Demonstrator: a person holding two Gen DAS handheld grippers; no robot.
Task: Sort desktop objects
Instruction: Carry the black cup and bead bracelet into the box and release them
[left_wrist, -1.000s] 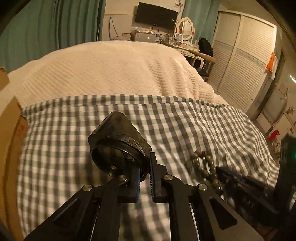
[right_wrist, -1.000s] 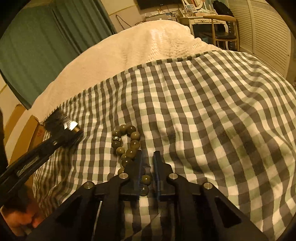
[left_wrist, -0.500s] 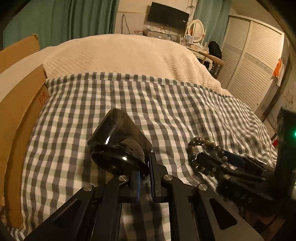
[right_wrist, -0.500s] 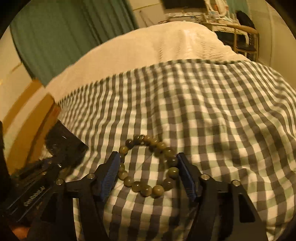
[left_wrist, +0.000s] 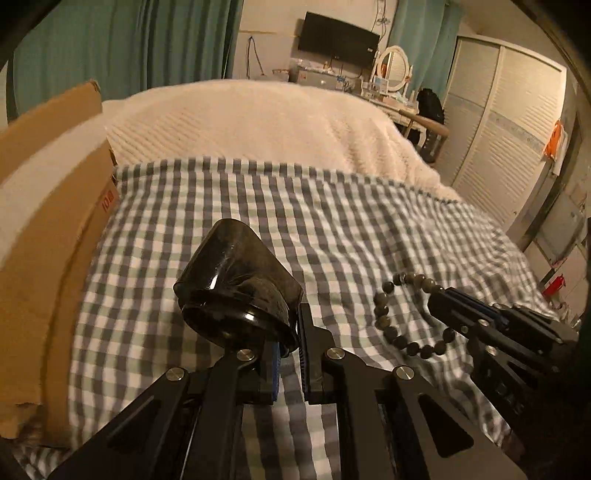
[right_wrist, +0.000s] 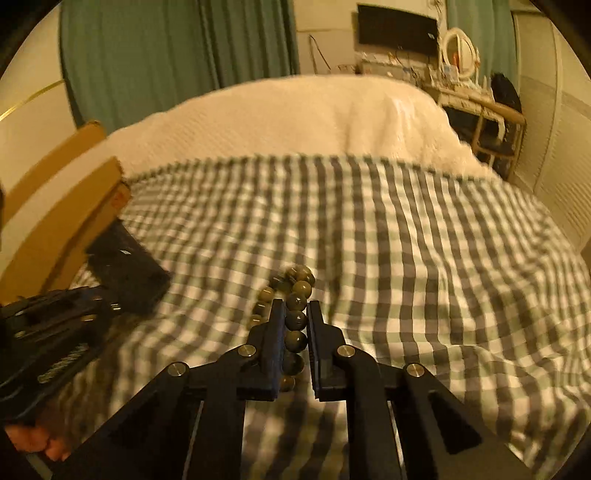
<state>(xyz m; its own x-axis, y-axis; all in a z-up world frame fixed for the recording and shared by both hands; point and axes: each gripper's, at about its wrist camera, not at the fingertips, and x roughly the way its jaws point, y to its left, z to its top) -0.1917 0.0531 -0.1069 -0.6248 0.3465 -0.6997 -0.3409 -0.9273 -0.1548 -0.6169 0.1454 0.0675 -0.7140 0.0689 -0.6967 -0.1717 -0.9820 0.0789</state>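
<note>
**Gripping beads and a black cap over the checked bed**

Clamping a string of round olive-brown beads, the right gripper (right_wrist: 296, 314) has its jaws drawn in on the bead bracelet (right_wrist: 295, 301): several beads sit in a row in the narrow slot between the two fingers, and the rest of the loop hangs out past the fingertips to the left. In the left wrist view the same bracelet (left_wrist: 408, 314) shows as an open ring held clear of the checked cloth (left_wrist: 351, 229), pinched at its right side by the right gripper (left_wrist: 441, 301).

The left gripper (left_wrist: 293, 328) is closed on a glossy black cap-like object (left_wrist: 236, 288), which juts up and left from the fingertips; its rim sits caught between the fingers.

Both grippers point down at a slant over the near part of the bed, side by side. A cardboard box (left_wrist: 44, 221) stands at the cloth's left edge, and a cream blanket (left_wrist: 258, 122) covers the far half.
</note>
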